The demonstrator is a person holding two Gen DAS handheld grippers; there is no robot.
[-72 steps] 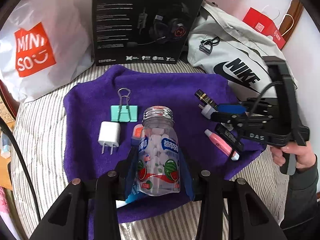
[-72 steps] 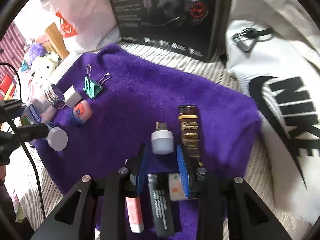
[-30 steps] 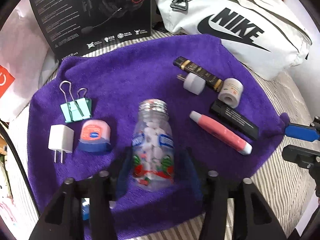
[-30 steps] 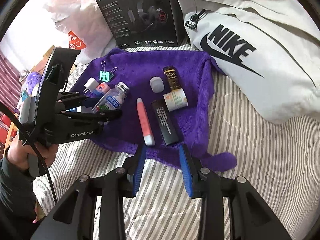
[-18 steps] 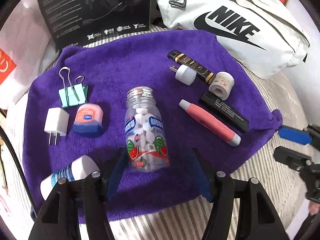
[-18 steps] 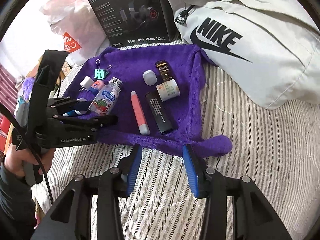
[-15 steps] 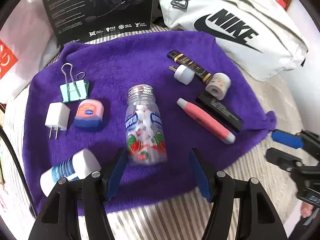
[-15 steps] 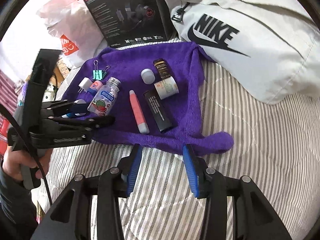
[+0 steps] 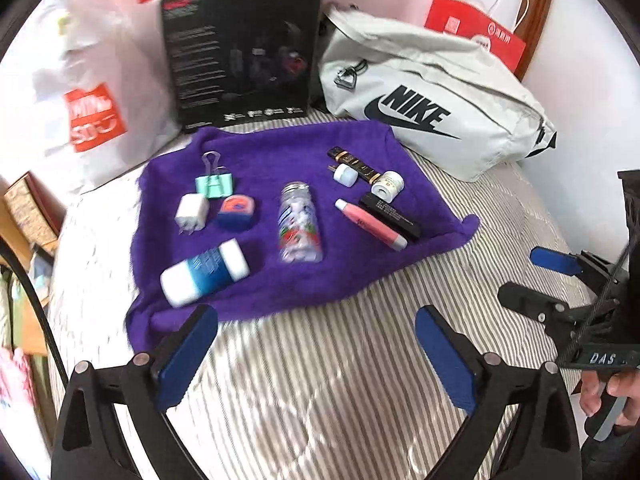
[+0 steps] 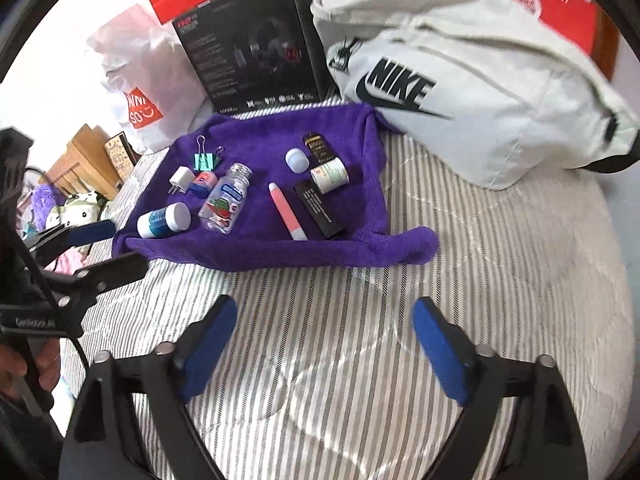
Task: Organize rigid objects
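Bottle: clear candy bottle (image 9: 301, 226) with a silver screw cap lies on its side near the middle of the purple towel (image 9: 280, 148); probably light and stiff, with a smooth round wall likely to roll or slip, so the flat-sided waist under the label looks the best place to pinch.
Slim sticks: pink tube (image 9: 370, 224) and black tube (image 9: 390, 210) lie side by side at 3 o'clock of the bottle; likely light and hard, best taken across the middle.
Small pieces: white charger plug (image 9: 192, 212), lip-balm tin (image 9: 237, 210) and teal binder clip (image 9: 214, 184) sit at 9 to 10 o'clock; the blue-and-white bottle (image 9: 204, 272) lies at 8 o'clock.
Far cluster: small white cap (image 9: 345, 174), dark gold-banded tube (image 9: 354, 164) and white jar (image 9: 387, 186) gather at 1 to 2 o'clock.
Left gripper (image 9: 316, 354): jaws opening, spread wide, nothing between them; it hangs over the striped bedding (image 9: 320, 380), and the bottle lies at 12 o'clock, well apart from the pads.
Right gripper (image 10: 324, 348): jaws opening, likewise empty; the towel lies at 11 to 12 o'clock, well clear of its fingers (image 10: 438, 348).
Surroundings: white Nike bag (image 9: 432, 108) and black headset box (image 9: 240, 56) stand behind the towel.
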